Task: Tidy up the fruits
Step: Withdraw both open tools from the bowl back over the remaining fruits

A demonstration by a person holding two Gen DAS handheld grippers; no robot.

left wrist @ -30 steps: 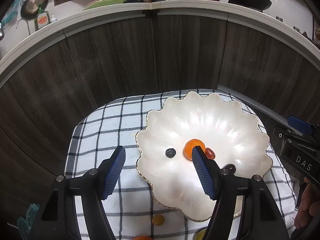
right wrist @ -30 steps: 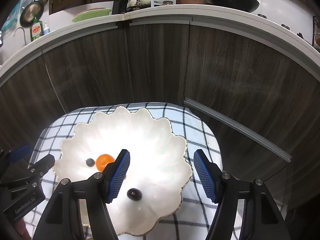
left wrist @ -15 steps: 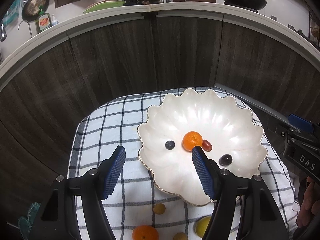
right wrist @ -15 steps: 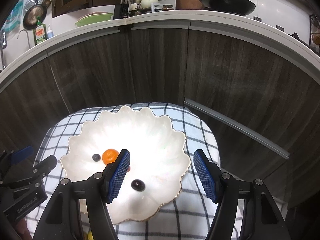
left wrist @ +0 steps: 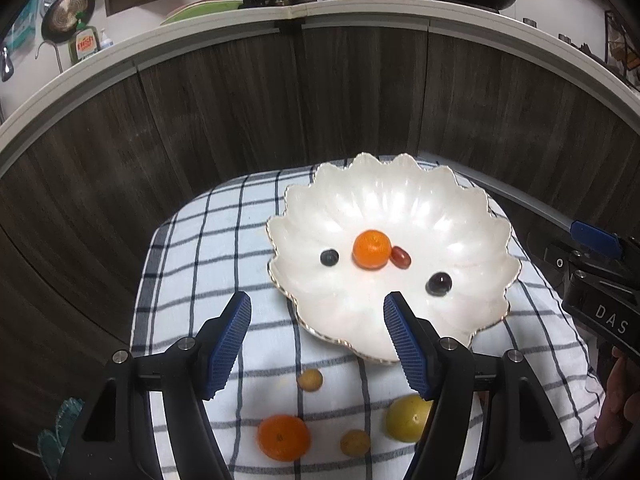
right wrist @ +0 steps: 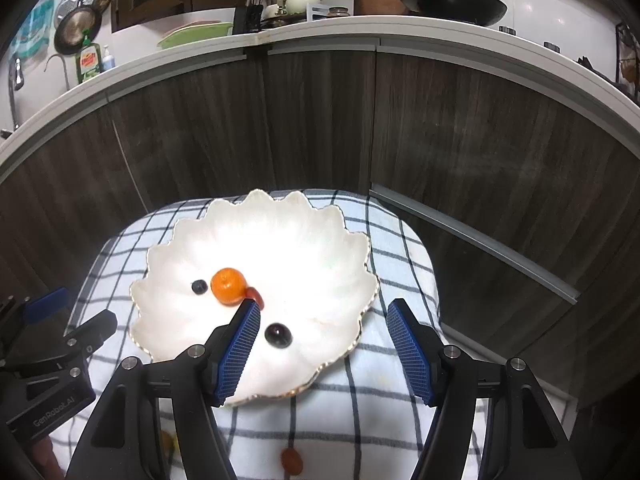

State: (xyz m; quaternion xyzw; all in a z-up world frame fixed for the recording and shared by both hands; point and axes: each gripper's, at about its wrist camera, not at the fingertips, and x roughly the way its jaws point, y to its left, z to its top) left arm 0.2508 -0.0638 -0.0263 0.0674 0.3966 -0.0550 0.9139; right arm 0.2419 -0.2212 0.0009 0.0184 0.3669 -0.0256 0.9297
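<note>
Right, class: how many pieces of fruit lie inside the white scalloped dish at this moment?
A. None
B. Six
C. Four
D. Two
C. The white scalloped dish holds four pieces: a small orange, a blueberry, a red fruit and a dark grape; the rest lie on the checked cloth.

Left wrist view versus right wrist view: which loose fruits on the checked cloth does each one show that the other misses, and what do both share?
Only the left wrist view shows the large orange mandarin, the yellow round fruit and two small tan round fruits on the cloth. Only the right wrist view shows a small reddish-orange fruit at the cloth's near edge. Both show the white scalloped dish holding a small mandarin, a blueberry, a red oval fruit and a dark grape.
</note>
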